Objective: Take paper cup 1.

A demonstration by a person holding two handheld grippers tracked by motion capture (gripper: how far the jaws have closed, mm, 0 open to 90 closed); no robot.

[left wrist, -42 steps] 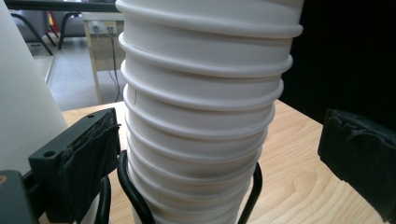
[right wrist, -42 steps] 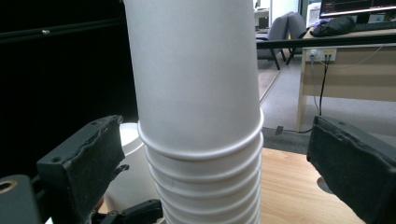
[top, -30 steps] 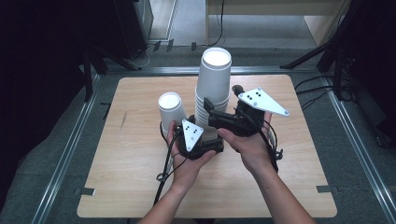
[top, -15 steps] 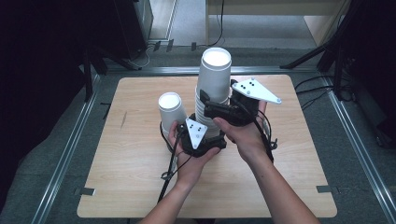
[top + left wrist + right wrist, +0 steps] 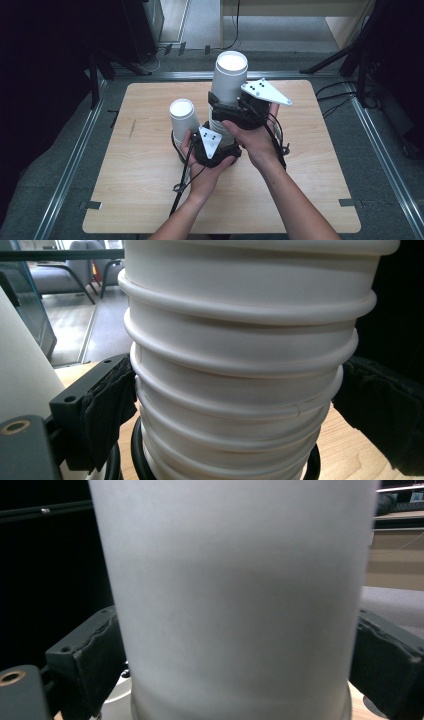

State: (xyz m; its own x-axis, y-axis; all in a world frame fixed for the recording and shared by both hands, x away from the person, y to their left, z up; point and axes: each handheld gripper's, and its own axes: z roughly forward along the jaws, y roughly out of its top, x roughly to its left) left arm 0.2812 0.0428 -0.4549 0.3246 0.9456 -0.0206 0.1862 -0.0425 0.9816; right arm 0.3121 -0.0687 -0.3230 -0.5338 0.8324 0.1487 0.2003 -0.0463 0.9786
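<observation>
A tall stack of upturned white paper cups (image 5: 227,80) stands mid-table. My left gripper (image 5: 220,146) is low at its base. In the left gripper view the ribbed cup rims (image 5: 240,365) sit between the jaws, whose pads (image 5: 107,407) touch both sides; these jaws have just been closing. My right gripper (image 5: 223,109) grips higher up. The smooth wall of the top cup (image 5: 235,590) lies between its pads (image 5: 97,657), which rest against it, and these jaws have just been opening a little. A shorter upturned white cup (image 5: 181,116) stands just left of the stack.
The wooden table (image 5: 310,165) has bare room on all sides of the cups. Black cables (image 5: 182,175) trail from the grippers toward the near edge. Metal rails (image 5: 75,165) and dark floor border the table.
The right gripper has shifted left and up the picture, closer around the tall stack. The left gripper and both cup stacks have barely moved.
</observation>
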